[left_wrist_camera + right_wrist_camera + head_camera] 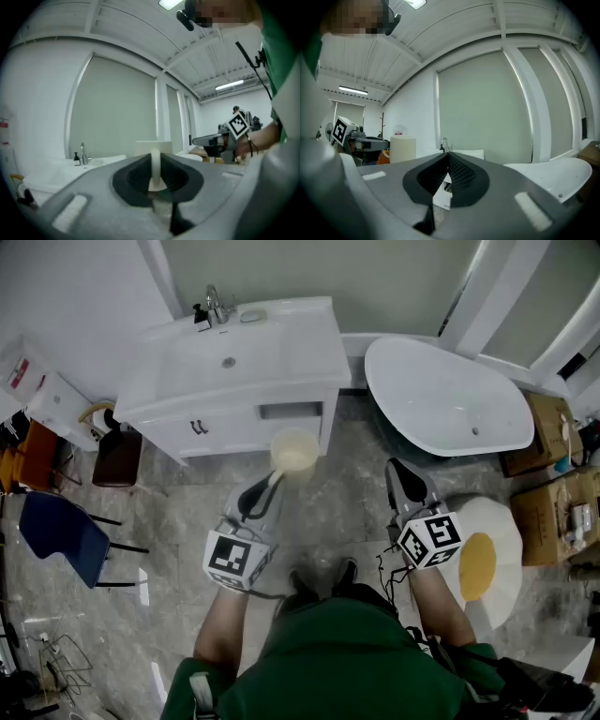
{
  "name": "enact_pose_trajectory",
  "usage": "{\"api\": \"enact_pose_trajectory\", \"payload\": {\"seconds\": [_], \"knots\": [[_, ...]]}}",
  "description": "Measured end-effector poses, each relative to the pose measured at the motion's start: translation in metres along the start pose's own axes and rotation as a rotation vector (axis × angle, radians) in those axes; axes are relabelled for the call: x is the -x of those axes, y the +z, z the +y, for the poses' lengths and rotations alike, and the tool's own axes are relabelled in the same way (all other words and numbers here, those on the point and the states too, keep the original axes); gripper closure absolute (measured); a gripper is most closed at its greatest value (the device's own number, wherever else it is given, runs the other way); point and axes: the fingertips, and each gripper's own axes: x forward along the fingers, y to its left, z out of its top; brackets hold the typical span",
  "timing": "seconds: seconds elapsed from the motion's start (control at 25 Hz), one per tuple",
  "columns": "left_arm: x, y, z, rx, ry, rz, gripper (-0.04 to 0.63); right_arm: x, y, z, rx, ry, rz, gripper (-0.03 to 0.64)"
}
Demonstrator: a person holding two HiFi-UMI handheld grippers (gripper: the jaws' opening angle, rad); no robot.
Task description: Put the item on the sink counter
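Person's green top noted at the frame bottom, both arms extended. Bathtub seen right of the sink counter. Left gripper held level, jaws narrowed and clamped on a thin white part of the cream cup. Cup held in the air before the cabinet front, not on the counter. Right gripper closed, nothing between its jaws.

Ceiling lights keep the room bright and even, with only soft, faint shadows. Both gripper views bend strongly toward dark, vignetted corners, and their near foreground is blurred.
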Motion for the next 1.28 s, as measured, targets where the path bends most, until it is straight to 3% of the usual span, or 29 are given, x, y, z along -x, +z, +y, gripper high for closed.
{"api": "enact_pose_trajectory", "payload": {"seconds": [0.48,1.0,1.28], "knots": [[0.000,0.019,-0.012,0.028,0.064,-0.008,0.560,0.027,0.025,-0.006,0.013,0.033,-0.023,0.620],[-0.056,0.050,-0.030,0.034,0.187,-0.083,0.560,0.040,0.043,-0.108,-0.028,0.059,-0.078,0.620],[-0.063,0.054,-0.019,0.039,0.246,-0.085,0.560,0.021,0.045,-0.136,-0.045,0.063,-0.070,0.620]]}}
